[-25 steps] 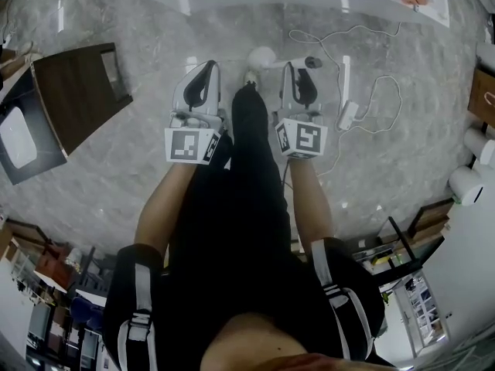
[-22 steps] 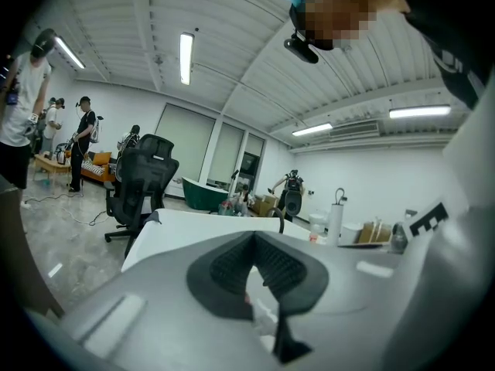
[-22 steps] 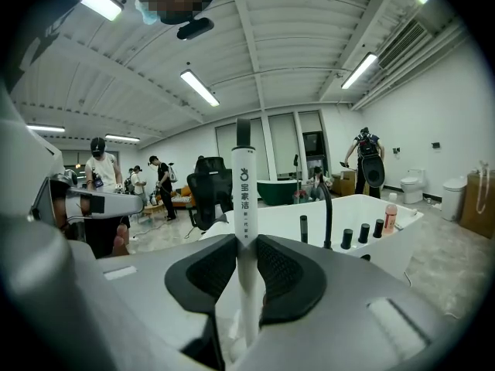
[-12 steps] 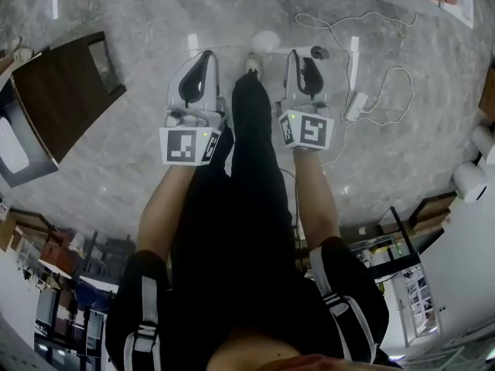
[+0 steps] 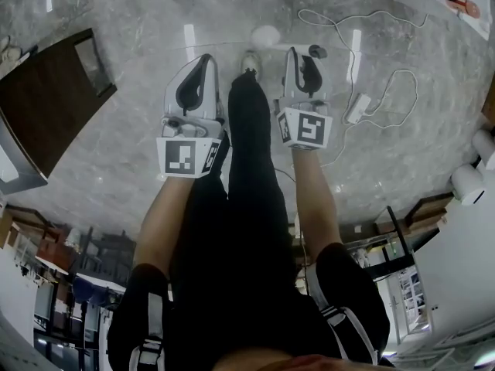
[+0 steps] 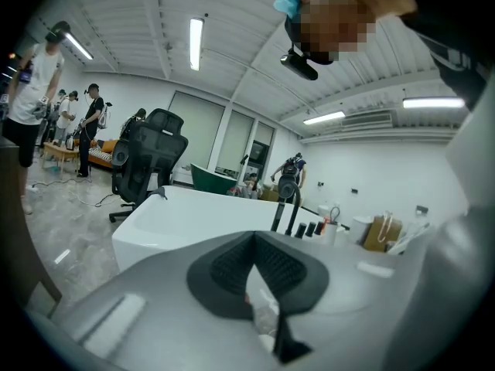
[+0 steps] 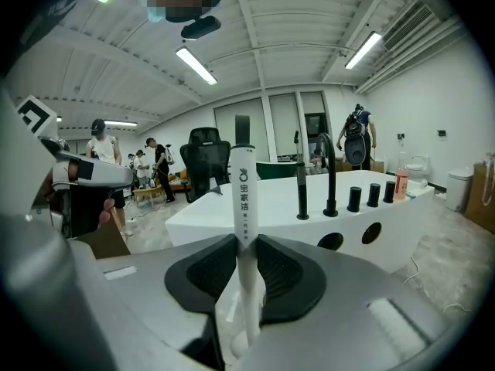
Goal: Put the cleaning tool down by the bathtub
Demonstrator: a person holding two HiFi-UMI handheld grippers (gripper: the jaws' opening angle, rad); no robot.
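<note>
Two grippers out front, both just short of the glossy white bathtub [image 7: 303, 207]. The left gripper [image 6: 251, 239] is empty, tongs pressed together at the tips. The right gripper [image 7: 246, 242] keeps pinching the slim white plastic cleaning tool [image 7: 243, 178], upright on the bathtub's near side. Only change: the bathtub's rim has mostly slid out the top of the head view, while the grip hasn't budged. So I'd say it's not set down yet.

A bathtub [image 7: 418, 222] stands ahead, a faucet [image 7: 332, 184] on its rim, an office chair [image 7: 205, 161] behind it; a power adapter [image 5: 357, 108] lies on the floor [image 5: 116, 153] at right.
</note>
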